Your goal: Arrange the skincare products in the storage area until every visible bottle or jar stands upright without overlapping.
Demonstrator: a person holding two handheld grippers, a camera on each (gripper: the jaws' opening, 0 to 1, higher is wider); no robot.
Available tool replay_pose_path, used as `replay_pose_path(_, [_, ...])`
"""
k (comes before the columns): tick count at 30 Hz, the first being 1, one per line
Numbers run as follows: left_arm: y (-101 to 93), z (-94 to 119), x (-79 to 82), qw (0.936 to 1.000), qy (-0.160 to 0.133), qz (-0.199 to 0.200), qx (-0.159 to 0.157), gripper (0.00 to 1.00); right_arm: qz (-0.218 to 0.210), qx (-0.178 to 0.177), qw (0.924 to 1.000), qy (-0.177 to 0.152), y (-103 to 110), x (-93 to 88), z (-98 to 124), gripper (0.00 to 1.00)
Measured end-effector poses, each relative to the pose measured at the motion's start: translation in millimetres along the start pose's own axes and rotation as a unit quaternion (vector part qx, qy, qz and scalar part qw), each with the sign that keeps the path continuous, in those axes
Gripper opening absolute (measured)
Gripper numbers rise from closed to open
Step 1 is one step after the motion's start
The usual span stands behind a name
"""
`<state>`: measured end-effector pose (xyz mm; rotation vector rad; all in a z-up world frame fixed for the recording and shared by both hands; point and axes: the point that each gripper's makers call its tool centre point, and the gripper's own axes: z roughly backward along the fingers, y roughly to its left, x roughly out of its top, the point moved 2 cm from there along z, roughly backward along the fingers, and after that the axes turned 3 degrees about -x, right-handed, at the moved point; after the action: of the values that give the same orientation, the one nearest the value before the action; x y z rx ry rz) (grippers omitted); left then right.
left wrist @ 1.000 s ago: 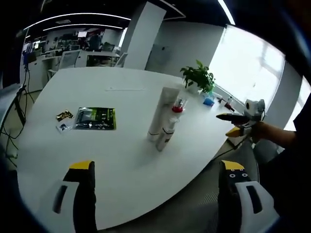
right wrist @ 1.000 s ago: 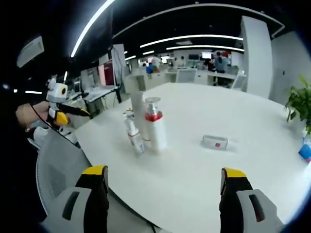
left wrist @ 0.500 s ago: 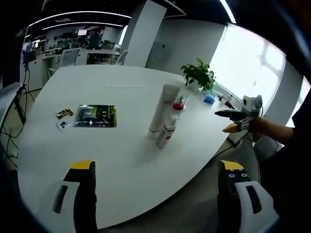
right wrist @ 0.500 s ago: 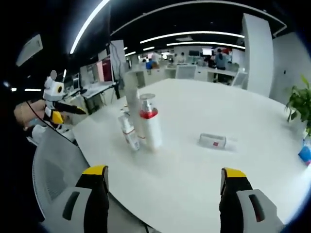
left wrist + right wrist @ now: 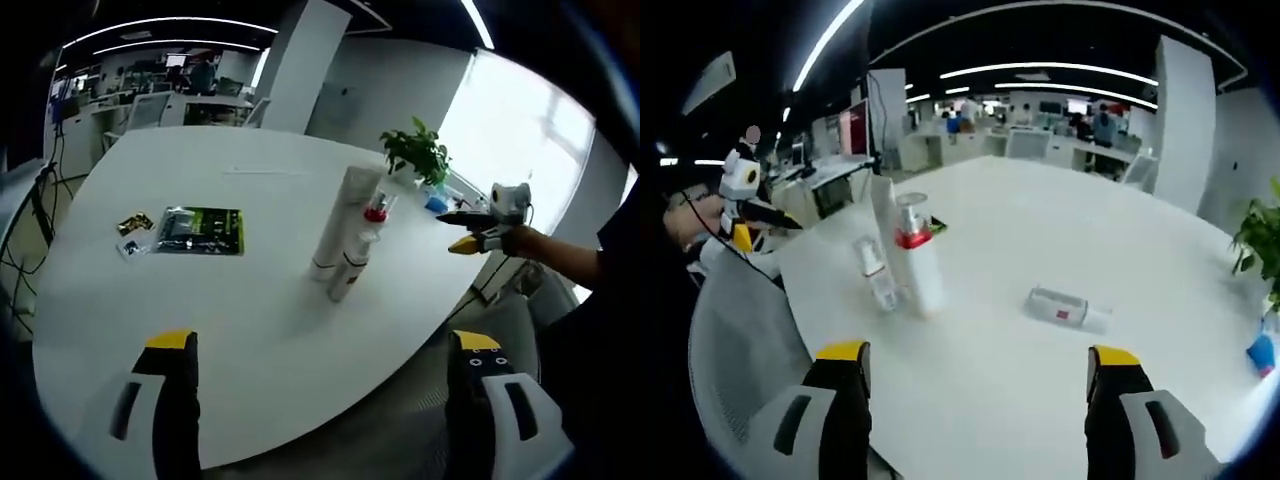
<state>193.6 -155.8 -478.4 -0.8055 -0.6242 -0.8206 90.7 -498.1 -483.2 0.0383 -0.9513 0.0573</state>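
Three skincare products stand upright in a tight cluster on the white table [image 5: 250,330]: a tall white tube [image 5: 335,222], a pump bottle with a red collar [image 5: 915,265] and a small spray bottle [image 5: 878,275]. A fourth white bottle with a red label [image 5: 1065,308] lies on its side, apart from them. My left gripper [image 5: 323,342] is open and empty, well short of the cluster. My right gripper [image 5: 979,354] is also open and empty, held over the table's near edge. It shows from outside as the right gripper [image 5: 485,222], in a hand beyond the table's right edge.
A green packet [image 5: 198,231] and small sachets [image 5: 133,222] lie left of the cluster. A potted plant [image 5: 415,155] and a blue item [image 5: 435,205] sit at the far edge. An office chair [image 5: 740,340] stands by the table. The left gripper [image 5: 740,200] is beyond it.
Both views have shifted a little with the hands. The right gripper has come closer to the table, so the lying bottle looks nearer. The bottles have not moved.
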Motion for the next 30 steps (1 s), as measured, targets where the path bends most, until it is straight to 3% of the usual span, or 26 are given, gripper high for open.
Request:
replay_pose_path(6, [-1.1, -5, 6.3, 1.0, -0.002, 0.002, 0.002, 0.97, 0.013, 0.005, 0.9999, -0.001, -11, 10.3, -11, 0.89])
replay_pose_path(13, [4.3, -10, 6.3, 1.0, 0.003, 0.003, 0.0, 0.96, 0.058, 0.013, 0.9981, 0.016, -25, 18.6, -29, 0.89])
replay_pose_path(17, [5.2, -10, 6.4, 1.0, 0.004, 0.006, 0.002, 0.96, 0.086, 0.016, 0.9956, 0.035, -31, 15.6, -37, 0.87])
replay_pose_path(25, [11.3, -16, 0.8, 0.9998, 0.014, 0.014, 0.003, 0.95, 0.104, 0.019, 0.9928, 0.057, -47, 13.3, -51, 0.82])
replay_pose_path(27, [13.5, -19, -1.6, 0.9997, 0.017, 0.015, 0.003, 0.95, 0.131, 0.012, 0.9892, 0.065, -55, 12.5, -55, 0.79])
replay_pose_path(30, [11.5, -22, -2.2, 0.9996, 0.022, 0.018, -0.001, 0.95, 0.12, 0.018, 0.9904, 0.066, -61, 11.6, -64, 0.77])
